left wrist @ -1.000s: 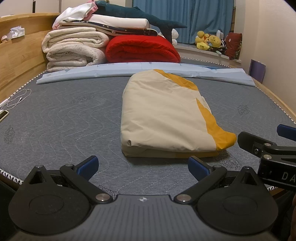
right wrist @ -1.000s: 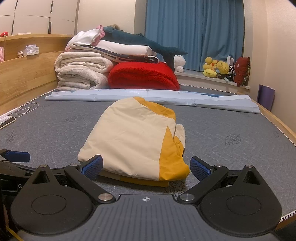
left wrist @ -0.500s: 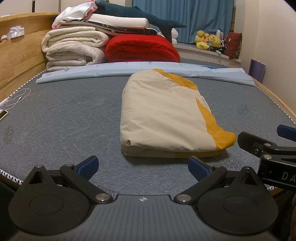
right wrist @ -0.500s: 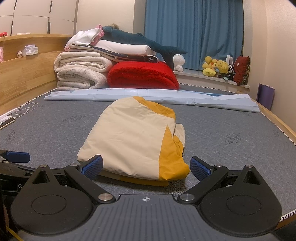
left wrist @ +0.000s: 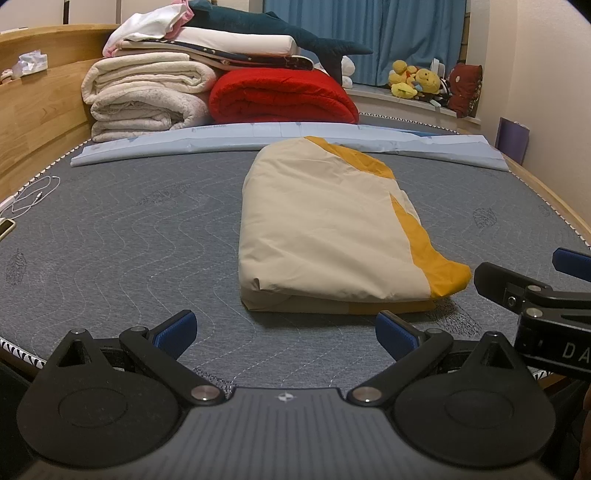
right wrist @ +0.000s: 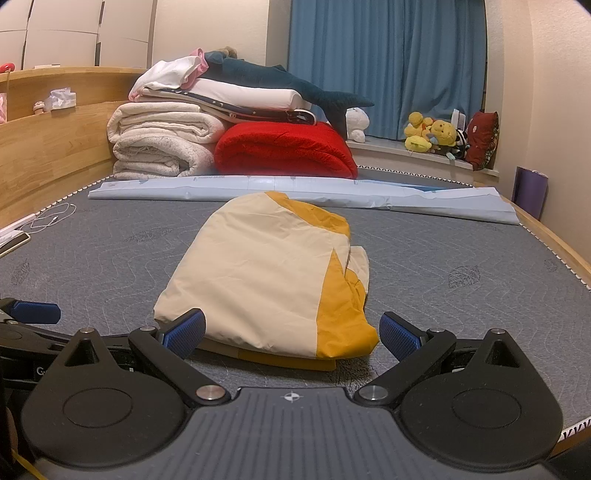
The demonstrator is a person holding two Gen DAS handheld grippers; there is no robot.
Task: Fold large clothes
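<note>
On the grey quilted mattress (left wrist: 110, 229), near its front edge, lies the folded garment (left wrist: 325, 236), a cream bundle with a mustard-yellow panel along its right side and a darker layer showing beneath its near edge. It rests flat, well apart from the bedding at the head of the mattress. In the left wrist view, the left gripper (left wrist: 284, 330) sits low over the front edge, its blue-padded fingers (left wrist: 175, 328) spread wide and holding nothing; the garment's near fold lies just ahead of the gap and slightly to its right, apart from both pads. In the right wrist view, the right gripper (right wrist: 291, 332) is likewise spread wide and empty; the garment's near edge lies directly ahead of the fingers and fills the gap between them as seen from this view, its yellow corner (right wrist: 347, 332) close to the right pad. Whether the left pad touches the cloth cannot be told. Each gripper appears at the edge of the other's view, side by side. Behind the garment: a pale blue folded sheet (left wrist: 221, 142) across the mattress, stacked white blankets (left wrist: 147, 96), a red blanket (left wrist: 280, 98), a dark plush shark (left wrist: 258, 22), and soft toys (left wrist: 413, 79) on the window ledge before blue curtains (right wrist: 384, 66). A white cable (left wrist: 33, 194) lies at the left edge.
</note>
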